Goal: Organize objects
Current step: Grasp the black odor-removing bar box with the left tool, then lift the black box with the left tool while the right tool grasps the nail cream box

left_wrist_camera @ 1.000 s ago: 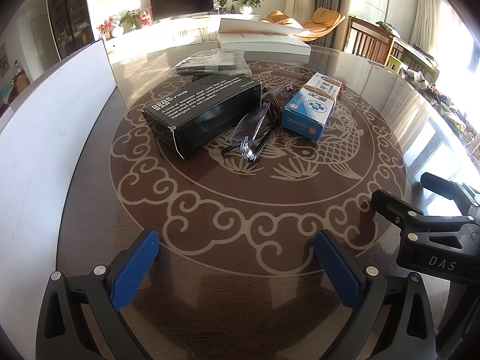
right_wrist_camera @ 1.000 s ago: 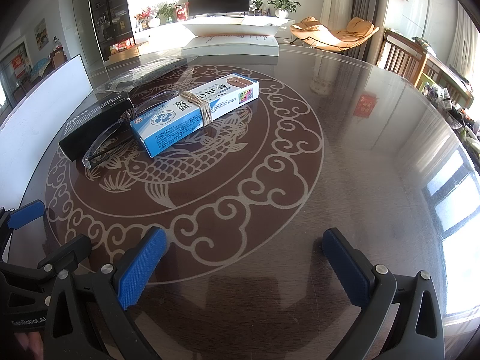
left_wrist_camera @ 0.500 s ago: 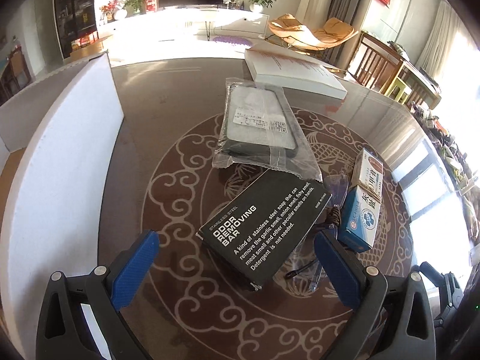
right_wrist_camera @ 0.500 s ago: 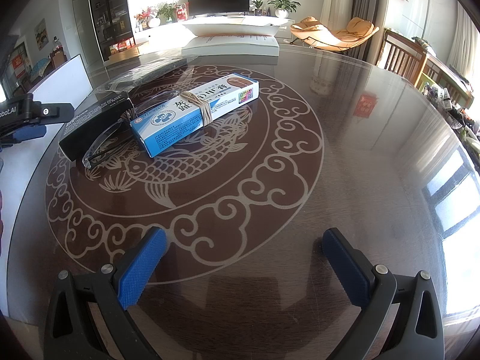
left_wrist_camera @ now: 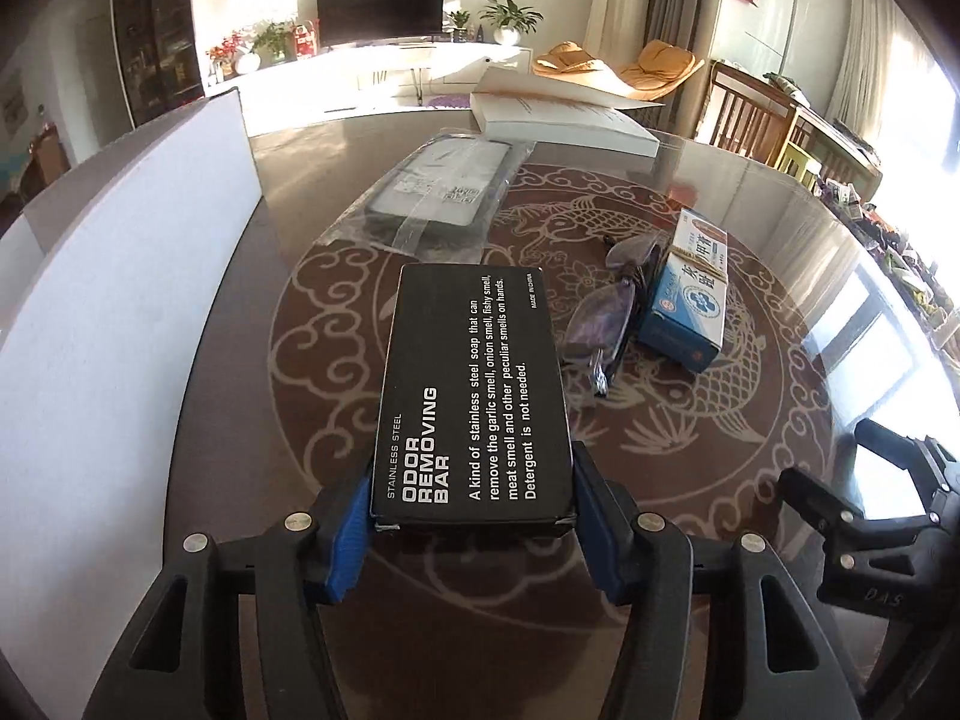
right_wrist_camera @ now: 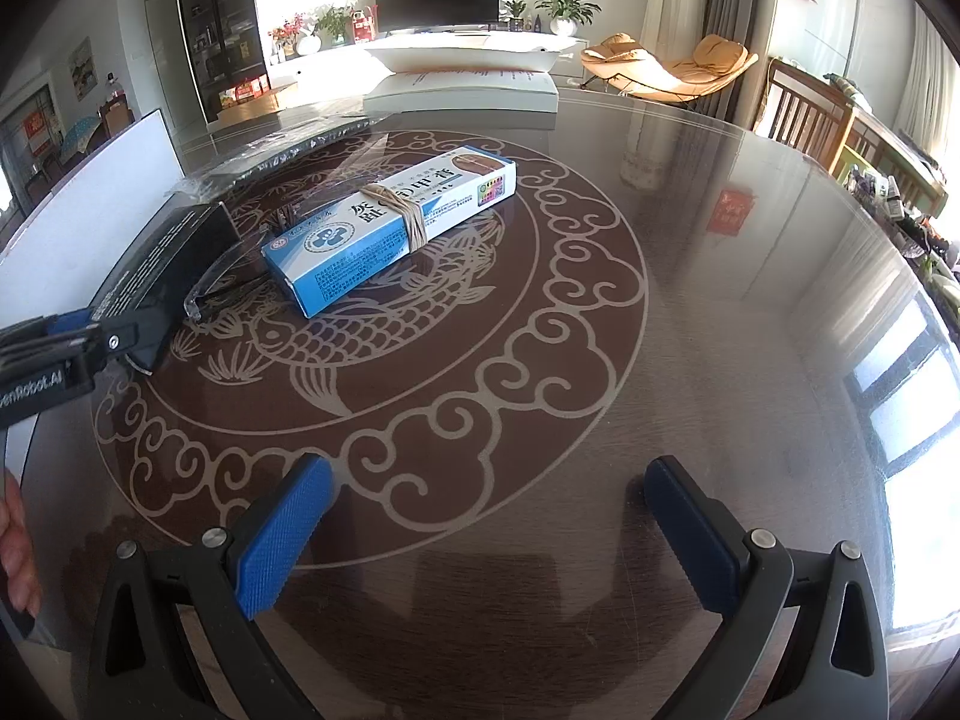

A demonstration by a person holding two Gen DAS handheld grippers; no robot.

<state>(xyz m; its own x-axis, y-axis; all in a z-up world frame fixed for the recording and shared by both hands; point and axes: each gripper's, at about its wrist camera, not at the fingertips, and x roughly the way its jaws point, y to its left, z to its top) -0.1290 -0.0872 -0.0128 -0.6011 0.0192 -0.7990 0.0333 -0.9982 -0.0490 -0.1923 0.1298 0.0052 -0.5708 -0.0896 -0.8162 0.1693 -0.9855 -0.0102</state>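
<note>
The left gripper (left_wrist_camera: 471, 531) clamps a black box (left_wrist_camera: 474, 396) labelled "STAINLESS STEEL ODOR REMOVING BAR", while the right gripper (right_wrist_camera: 486, 531) gapes wide, empty, over the table (right_wrist_camera: 750, 312)

The black box (right_wrist_camera: 162, 252) hid most of its length behind the left gripper (right_wrist_camera: 90, 330) in the right wrist view; the glasses (left_wrist_camera: 606, 312) tucked partly behind the blue medicine box (left_wrist_camera: 690, 294); small print on the bagged item (left_wrist_camera: 444, 192) stayed unreadable; a hand (right_wrist_camera: 15, 546) got cut by the edge
</note>
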